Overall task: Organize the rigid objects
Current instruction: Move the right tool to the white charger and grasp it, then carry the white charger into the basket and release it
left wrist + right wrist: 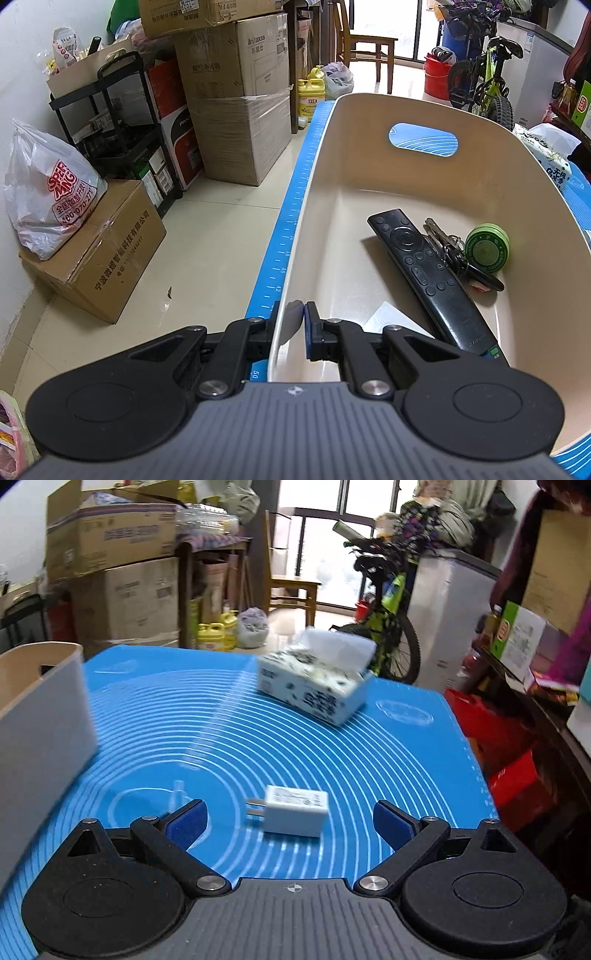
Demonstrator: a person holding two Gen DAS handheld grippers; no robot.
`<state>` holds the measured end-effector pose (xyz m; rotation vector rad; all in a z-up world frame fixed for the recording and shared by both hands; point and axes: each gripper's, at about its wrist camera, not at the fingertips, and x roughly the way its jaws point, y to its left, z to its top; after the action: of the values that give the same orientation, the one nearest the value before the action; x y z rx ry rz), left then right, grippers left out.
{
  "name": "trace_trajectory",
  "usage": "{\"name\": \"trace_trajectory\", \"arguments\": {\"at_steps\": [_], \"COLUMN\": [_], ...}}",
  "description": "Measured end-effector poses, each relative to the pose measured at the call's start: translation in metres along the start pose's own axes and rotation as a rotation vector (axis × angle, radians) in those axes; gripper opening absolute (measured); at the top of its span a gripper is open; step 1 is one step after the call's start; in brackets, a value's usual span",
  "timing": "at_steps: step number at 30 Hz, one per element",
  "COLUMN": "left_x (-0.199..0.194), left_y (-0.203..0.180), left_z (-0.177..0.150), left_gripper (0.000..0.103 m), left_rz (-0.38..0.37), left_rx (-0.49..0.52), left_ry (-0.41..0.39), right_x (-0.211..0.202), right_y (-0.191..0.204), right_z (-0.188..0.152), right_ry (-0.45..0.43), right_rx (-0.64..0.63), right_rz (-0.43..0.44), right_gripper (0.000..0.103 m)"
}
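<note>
Clamping the near rim of the beige bin point(332, 155), the left gripper point(295, 325) has one finger outside the wall and one inside. In the bin lie a black remote point(424, 273), a bunch of keys point(454, 254) and a green round tin point(487, 249), side by side. Over on the blue mat point(192, 716), the right gripper point(290, 821) hovers low, fingers spread wide, with the white charger point(297, 810) lying between the fingertips, prongs pointing left. A tissue pack point(317, 679) sits farther back.
</note>
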<state>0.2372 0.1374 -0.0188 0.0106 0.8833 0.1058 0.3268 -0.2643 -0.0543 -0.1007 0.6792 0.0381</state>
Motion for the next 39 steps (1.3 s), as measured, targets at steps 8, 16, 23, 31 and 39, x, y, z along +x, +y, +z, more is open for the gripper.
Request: {"name": "trace_trajectory", "arguments": {"at_steps": [8, 16, 23, 31, 39], "left_x": [0.001, 0.000, 0.000, 0.000, 0.000], "left_y": [0.001, 0.002, 0.002, 0.001, 0.001], "left_z": [0.000, 0.000, 0.000, 0.000, 0.000], "left_gripper": [0.012, 0.013, 0.013, 0.013, 0.012], "left_rz": [0.004, 0.006, 0.007, 0.007, 0.005], "left_rx": [0.002, 0.003, 0.004, 0.004, 0.004], "left_ry": [-0.001, 0.000, -0.001, -0.001, -0.002], "right_x": [0.033, 0.056, 0.065, 0.054, 0.019], "right_y": [-0.008, 0.004, 0.007, 0.008, 0.015], "right_z": [-0.012, -0.013, -0.014, -0.018, -0.005], "right_ry": [-0.018, -0.018, -0.023, -0.043, -0.114], "right_rx": [0.038, 0.031, 0.060, 0.067, 0.021], "right_rz": [0.006, 0.004, -0.005, -0.001, 0.019], "right_gripper": [0.095, 0.090, 0.064, 0.064, 0.064]}}
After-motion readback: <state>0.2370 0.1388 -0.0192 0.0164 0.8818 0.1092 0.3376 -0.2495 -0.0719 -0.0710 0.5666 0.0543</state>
